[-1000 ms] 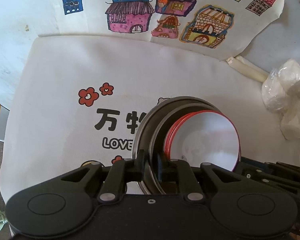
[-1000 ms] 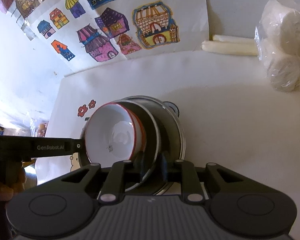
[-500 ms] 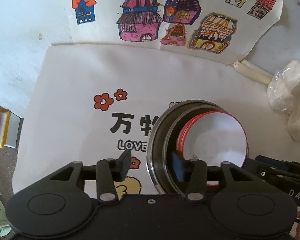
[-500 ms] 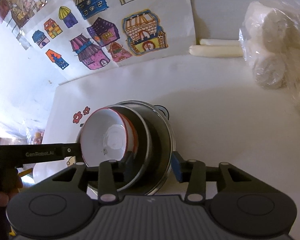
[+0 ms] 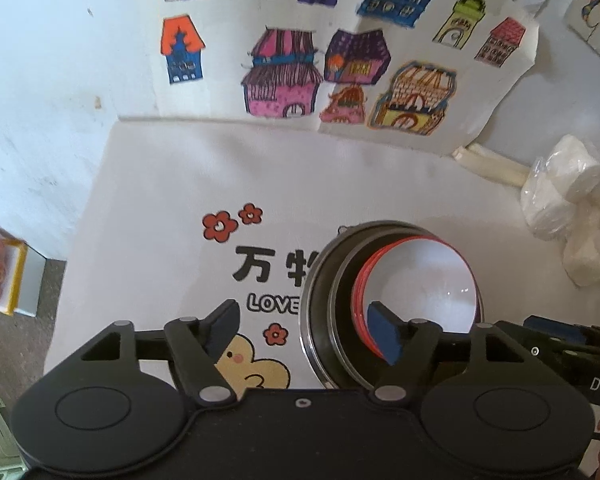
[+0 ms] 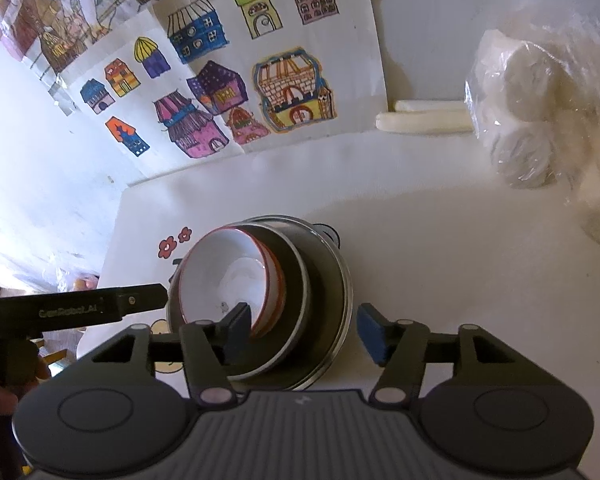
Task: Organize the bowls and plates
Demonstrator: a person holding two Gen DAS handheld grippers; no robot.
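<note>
Both rim grips released within the last second: left tongs (image 5: 302, 330) and right tongs (image 6: 302, 330) now spreading wide, backing off nested steel bowls (image 6: 324, 280) holding red-rimmed bowl (image 6: 228, 276). Stack seemingly placed.

Your backdrop: a bright white wall (image 5: 52, 80)
You face children's house drawings (image 5: 340, 68) taped above a white printed tablecloth (image 5: 172, 208).

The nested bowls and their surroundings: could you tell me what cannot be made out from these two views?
- Near rims of the nested bowls: hidden by each gripper's body, both views.
- Cloth lettering: covered by bowls, left view.
- Plastic bag contents: blurred, overexposed.
- Box: cut by left edge.
</note>
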